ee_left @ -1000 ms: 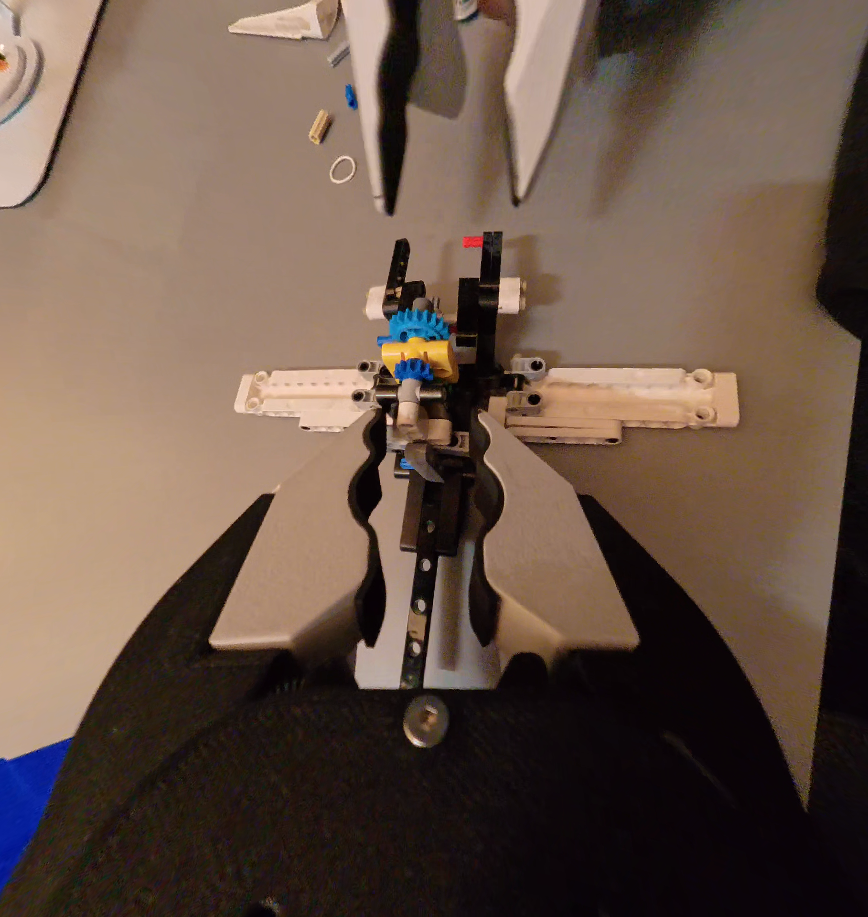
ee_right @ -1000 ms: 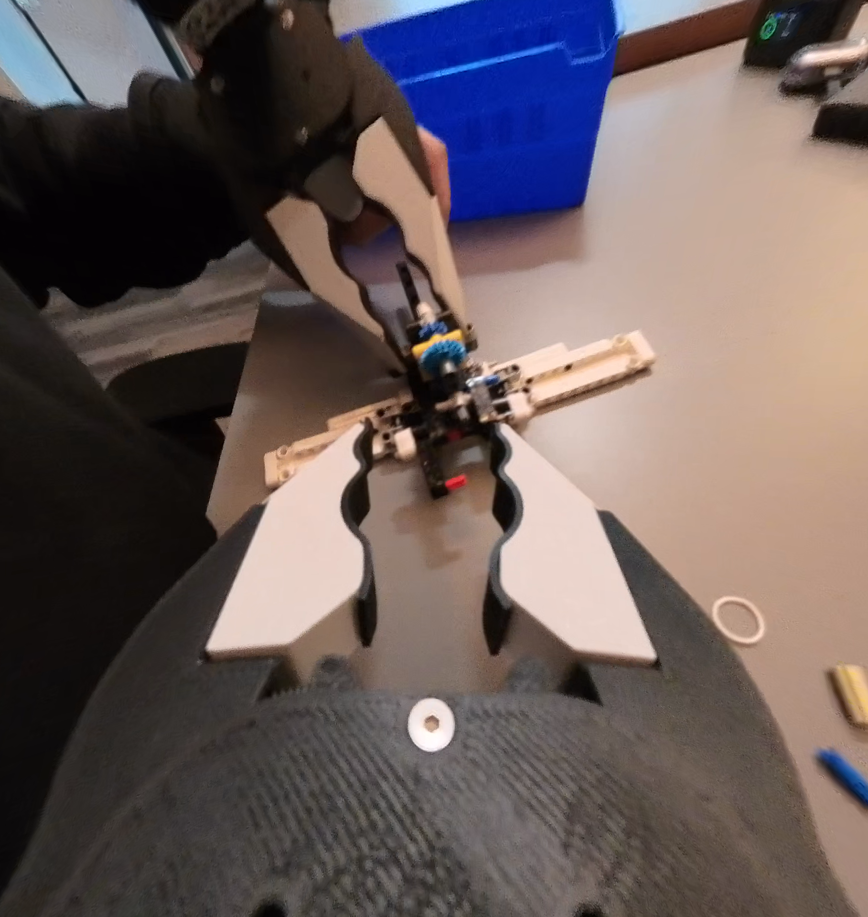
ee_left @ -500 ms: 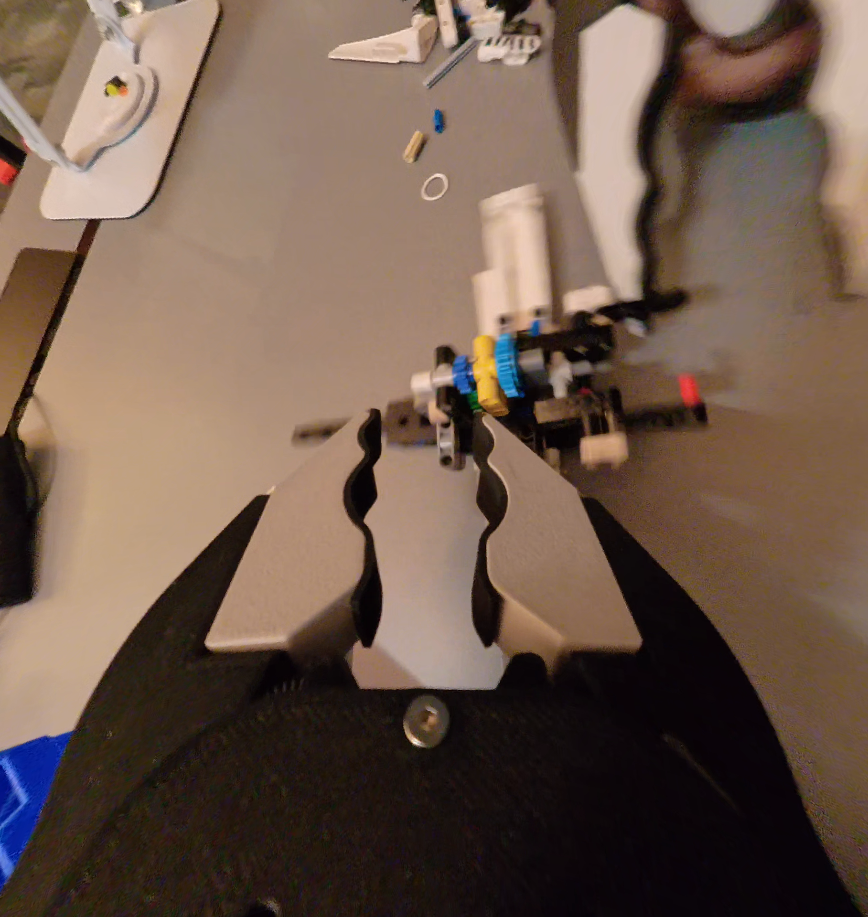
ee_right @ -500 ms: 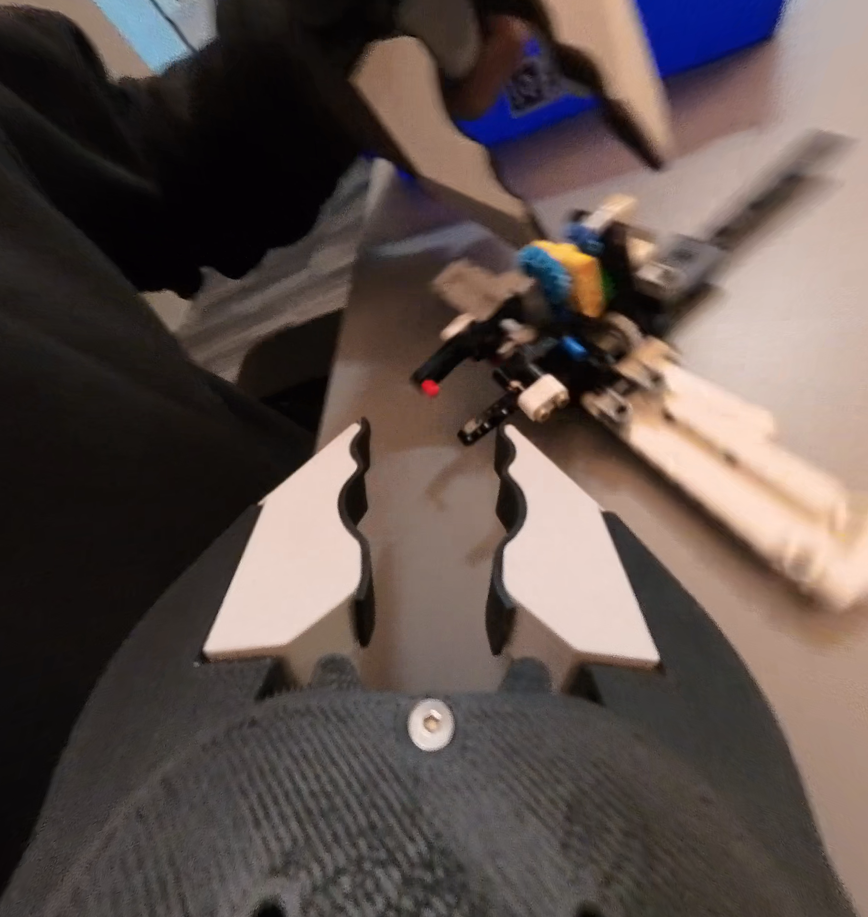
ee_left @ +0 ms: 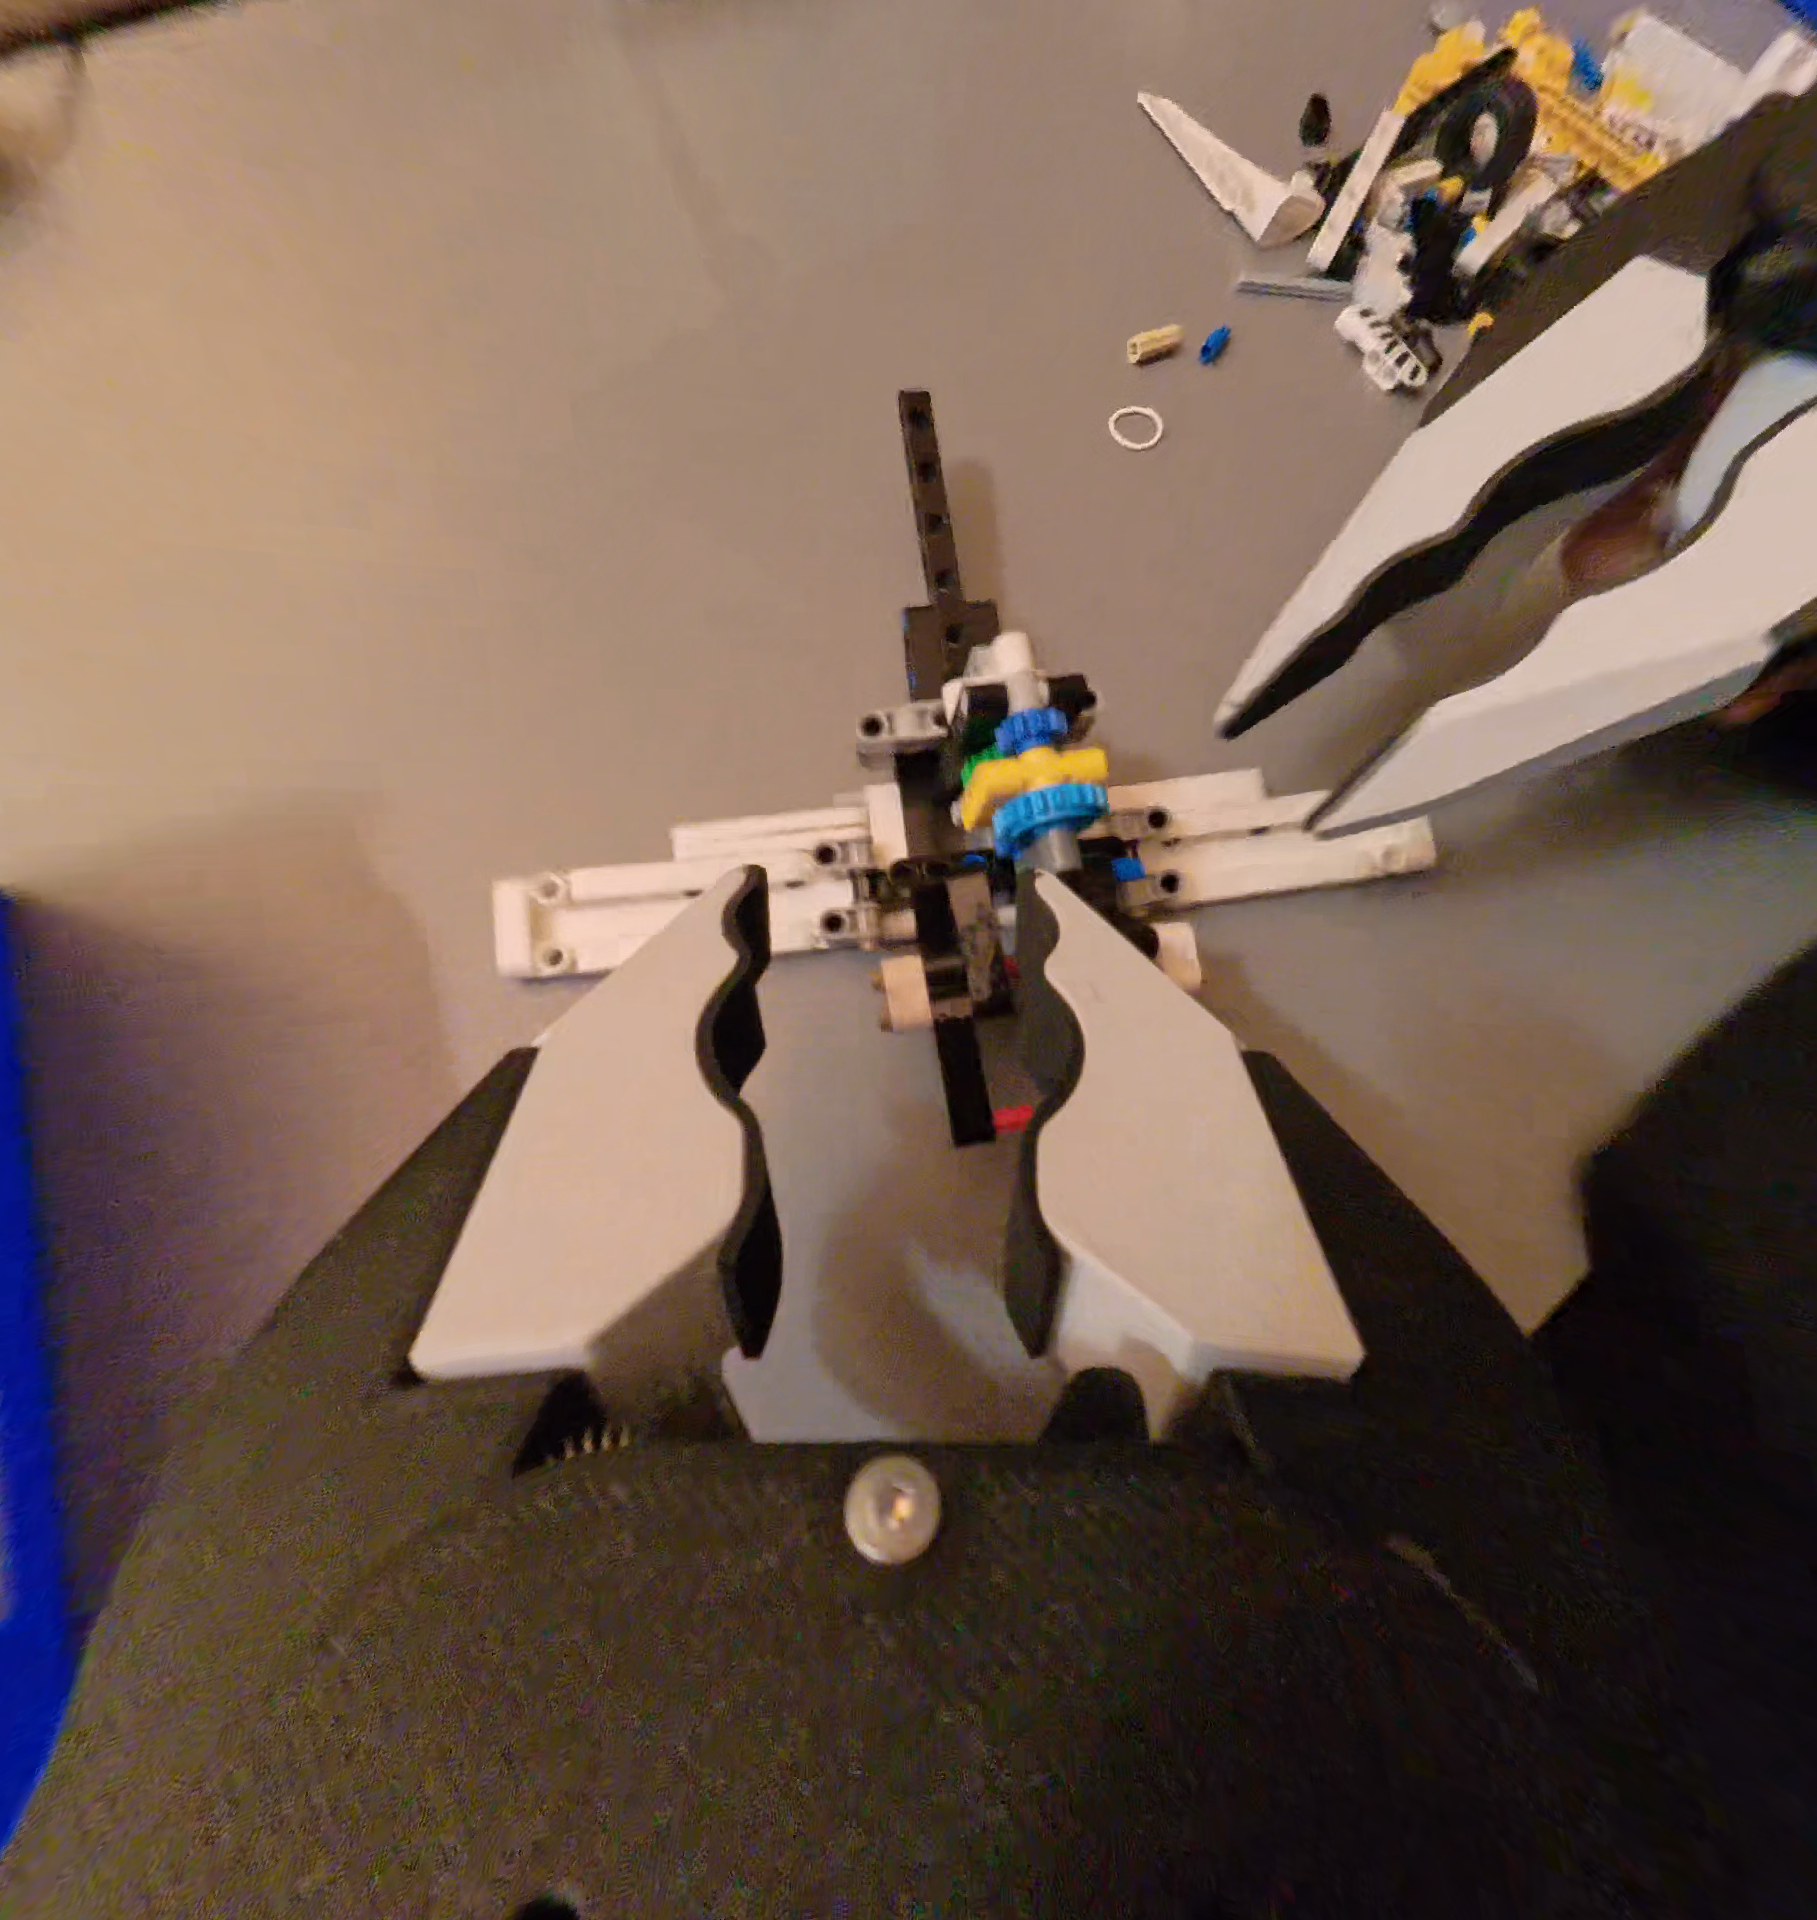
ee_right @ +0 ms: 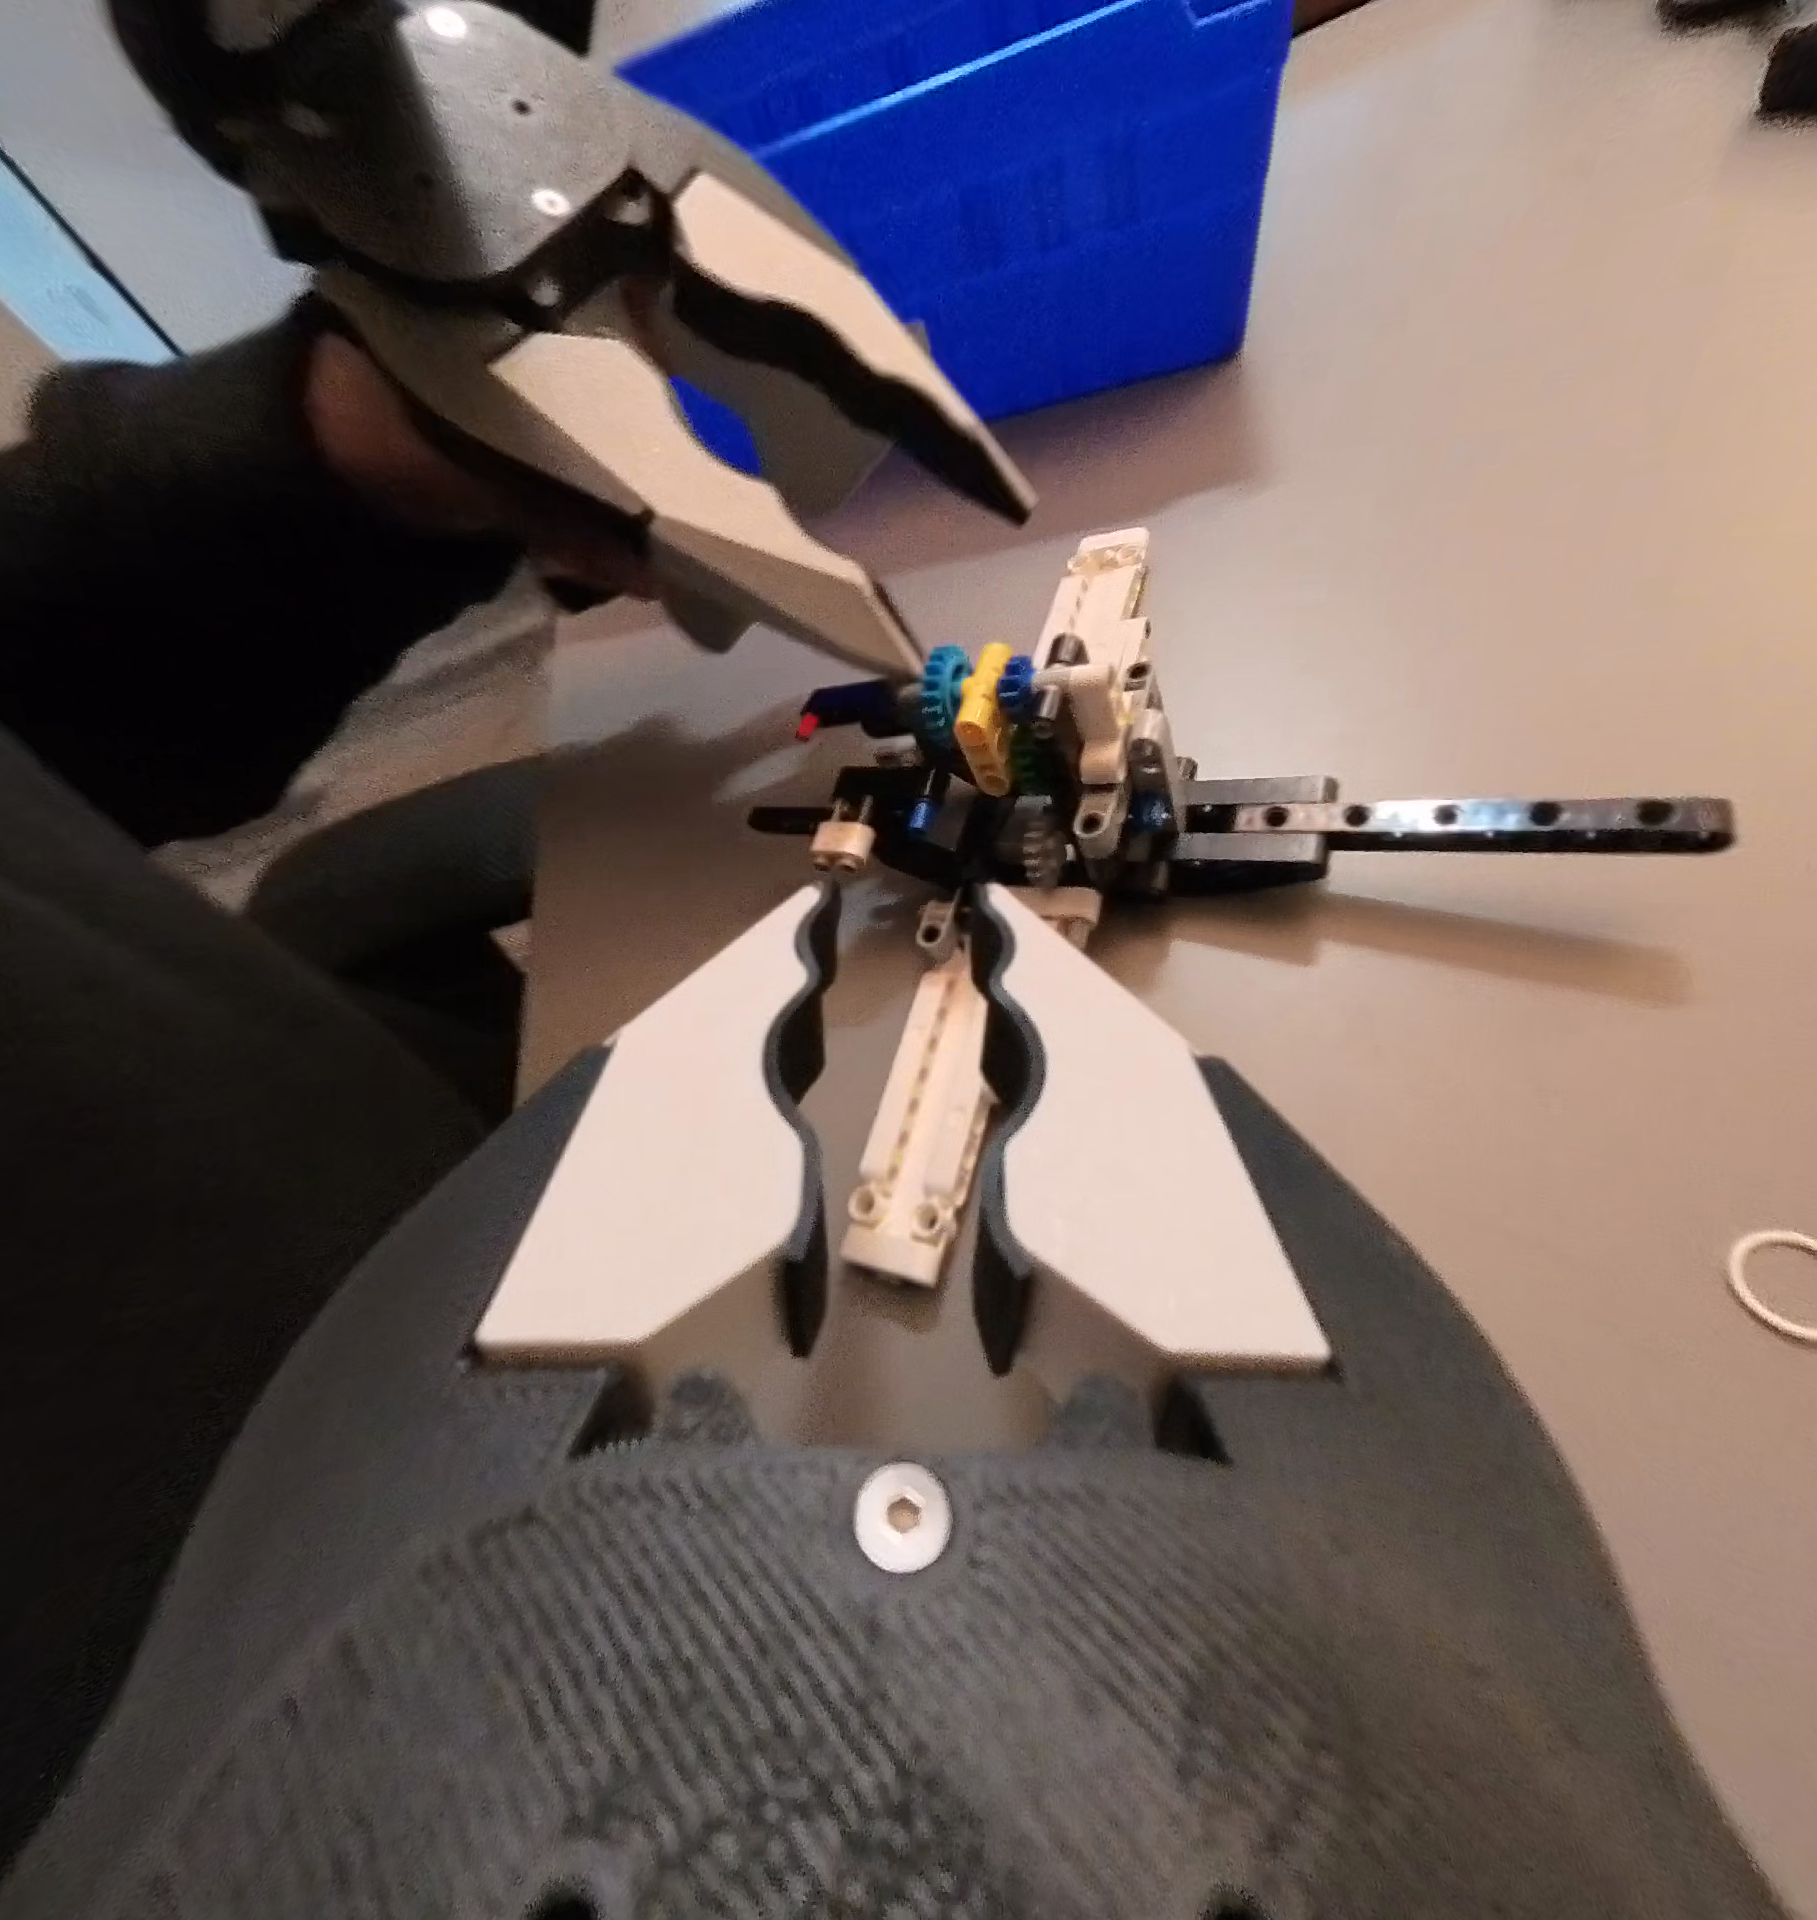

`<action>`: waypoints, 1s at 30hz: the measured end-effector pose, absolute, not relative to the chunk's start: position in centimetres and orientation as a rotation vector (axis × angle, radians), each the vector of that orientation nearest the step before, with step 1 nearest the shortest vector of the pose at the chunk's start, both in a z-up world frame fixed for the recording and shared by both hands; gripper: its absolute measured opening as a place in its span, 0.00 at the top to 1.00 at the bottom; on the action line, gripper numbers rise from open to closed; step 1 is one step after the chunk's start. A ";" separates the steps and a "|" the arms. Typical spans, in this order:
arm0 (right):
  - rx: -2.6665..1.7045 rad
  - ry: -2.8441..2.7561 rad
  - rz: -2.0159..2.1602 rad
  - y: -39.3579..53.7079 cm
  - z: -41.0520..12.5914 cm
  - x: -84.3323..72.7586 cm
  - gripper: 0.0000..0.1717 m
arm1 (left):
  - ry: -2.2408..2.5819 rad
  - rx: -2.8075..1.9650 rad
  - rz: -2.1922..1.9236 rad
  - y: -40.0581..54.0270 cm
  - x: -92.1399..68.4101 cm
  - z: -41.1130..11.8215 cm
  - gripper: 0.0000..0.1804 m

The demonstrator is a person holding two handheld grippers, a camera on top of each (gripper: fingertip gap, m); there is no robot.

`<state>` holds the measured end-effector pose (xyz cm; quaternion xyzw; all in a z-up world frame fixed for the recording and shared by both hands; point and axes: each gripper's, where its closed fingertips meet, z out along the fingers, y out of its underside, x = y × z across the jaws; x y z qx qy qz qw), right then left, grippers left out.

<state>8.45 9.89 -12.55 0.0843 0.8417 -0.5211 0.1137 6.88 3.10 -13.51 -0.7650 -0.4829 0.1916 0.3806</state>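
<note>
Resting on a smooth grey table (ee_left: 364, 468), a small model of plastic building-set pieces (ee_left: 987, 831) lies directly ahead of both hand-held grippers. It consists of long white ribbed beams (ee_left: 675, 904) spreading like wings, a black perforated beam (ee_left: 930, 499) running away from the left gripper, and a central axle carrying toothed blue gears (ee_left: 1049, 816) either side of a yellow connector (ee_left: 1029, 774). The left gripper (ee_left: 888, 894), with flat pale-grey fingers lined by wavy black pads, stands wide open; the model's short black stem with a red tip (ee_left: 961, 1070) lies between the fingers, close to the right-hand pad, with a clear gap to the left-hand one, so nothing is gripped. The right gripper (ee_right: 904, 899), of the same build, hangs over one white beam (ee_right: 925, 1122), which runs back between its fingers; the jaws are partly open, a gap shows beside the left-hand pad, and whether the right-hand pad touches the beam cannot be told. Farther beyond the left gripper, to its right, lie a white rubber ring (ee_left: 1136, 427), a tan bush (ee_left: 1153, 344), a small blue pin (ee_left: 1213, 343) and a heap of loose parts (ee_left: 1455, 187). A blue plastic bin (ee_right: 1039, 208) stands beyond the model in the right wrist view.
</note>
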 end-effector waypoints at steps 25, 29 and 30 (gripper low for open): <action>0.097 2.673 -1.482 7.8 -14.7 8.0 0.96 | -1.166 -1.903 0.289 6.7 7.9 -14.6 0.87; 0.080 2.706 -1.478 7.8 -14.7 7.8 0.97 | -1.227 -1.883 0.286 6.5 7.7 -14.7 0.86; 0.078 2.711 -1.478 7.8 -14.7 7.8 0.97 | -1.231 -1.873 0.283 6.5 7.8 -14.7 0.85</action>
